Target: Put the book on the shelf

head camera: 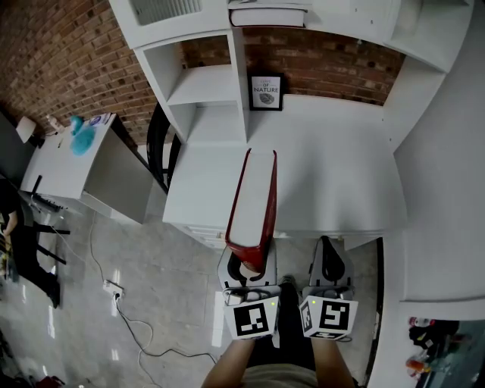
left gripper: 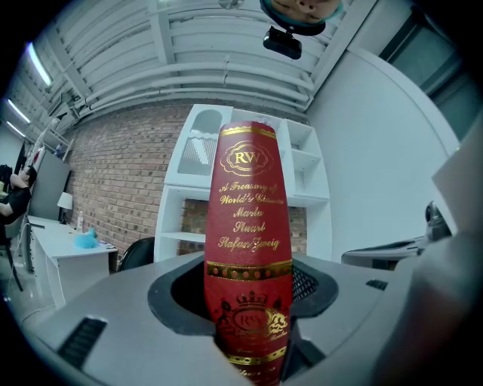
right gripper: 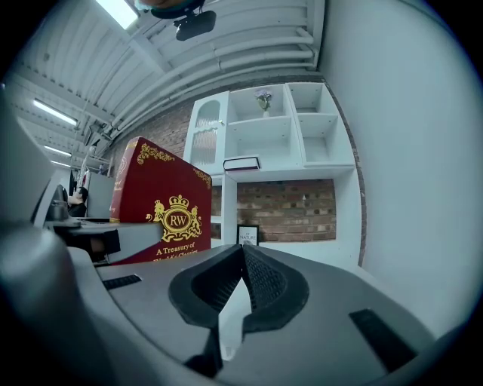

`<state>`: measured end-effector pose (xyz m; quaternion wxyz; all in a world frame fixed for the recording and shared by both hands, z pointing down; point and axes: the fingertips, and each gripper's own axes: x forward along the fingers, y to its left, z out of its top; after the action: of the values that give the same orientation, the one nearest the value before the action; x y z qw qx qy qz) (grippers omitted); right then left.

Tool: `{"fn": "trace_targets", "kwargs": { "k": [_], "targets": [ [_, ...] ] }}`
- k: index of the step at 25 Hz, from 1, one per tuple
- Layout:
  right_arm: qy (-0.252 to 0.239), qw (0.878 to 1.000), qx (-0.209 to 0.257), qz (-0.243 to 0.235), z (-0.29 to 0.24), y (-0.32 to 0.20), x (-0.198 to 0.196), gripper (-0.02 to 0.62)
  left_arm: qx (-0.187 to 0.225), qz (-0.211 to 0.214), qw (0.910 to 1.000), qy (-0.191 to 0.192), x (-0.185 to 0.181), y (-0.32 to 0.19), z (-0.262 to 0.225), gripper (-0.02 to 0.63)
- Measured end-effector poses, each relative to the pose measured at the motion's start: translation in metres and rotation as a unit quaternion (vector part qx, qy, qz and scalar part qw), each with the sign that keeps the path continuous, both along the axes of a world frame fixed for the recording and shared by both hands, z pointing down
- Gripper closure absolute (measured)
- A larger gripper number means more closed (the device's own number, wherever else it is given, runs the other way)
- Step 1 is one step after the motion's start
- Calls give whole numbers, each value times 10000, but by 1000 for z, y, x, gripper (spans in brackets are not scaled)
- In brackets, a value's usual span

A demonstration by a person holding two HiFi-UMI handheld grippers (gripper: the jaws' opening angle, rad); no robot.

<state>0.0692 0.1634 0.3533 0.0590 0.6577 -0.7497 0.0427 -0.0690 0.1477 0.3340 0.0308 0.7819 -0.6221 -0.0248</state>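
Observation:
A red book [head camera: 252, 204] with gold lettering stands upright over the front of the white desk [head camera: 333, 182], its spine [left gripper: 249, 256] facing the left gripper view. My left gripper [head camera: 246, 267] is shut on the book's lower end. In the right gripper view the book's cover [right gripper: 162, 207] shows to the left. My right gripper [head camera: 330, 261] hangs beside it, shut and holding nothing, its jaws touching at the tips. The white shelf unit [head camera: 216, 83] rises at the back of the desk, with open compartments [right gripper: 264, 136].
A small framed picture [head camera: 266, 92] leans against the brick wall on the desk. Another book [head camera: 267, 17] lies flat on a shelf above. A dark chair [head camera: 161, 144] and a white side table [head camera: 72, 155] stand to the left. Cables run across the floor [head camera: 121, 295].

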Motion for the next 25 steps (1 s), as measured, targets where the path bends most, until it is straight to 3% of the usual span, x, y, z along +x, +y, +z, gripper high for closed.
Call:
{"fn": "trace_targets", "kwargs": {
  "k": [25],
  "targets": [
    [-61,9990,36,-446,0,-162,75,580,-45,-409,9987,-305,74,-156,4,362]
  ]
}}
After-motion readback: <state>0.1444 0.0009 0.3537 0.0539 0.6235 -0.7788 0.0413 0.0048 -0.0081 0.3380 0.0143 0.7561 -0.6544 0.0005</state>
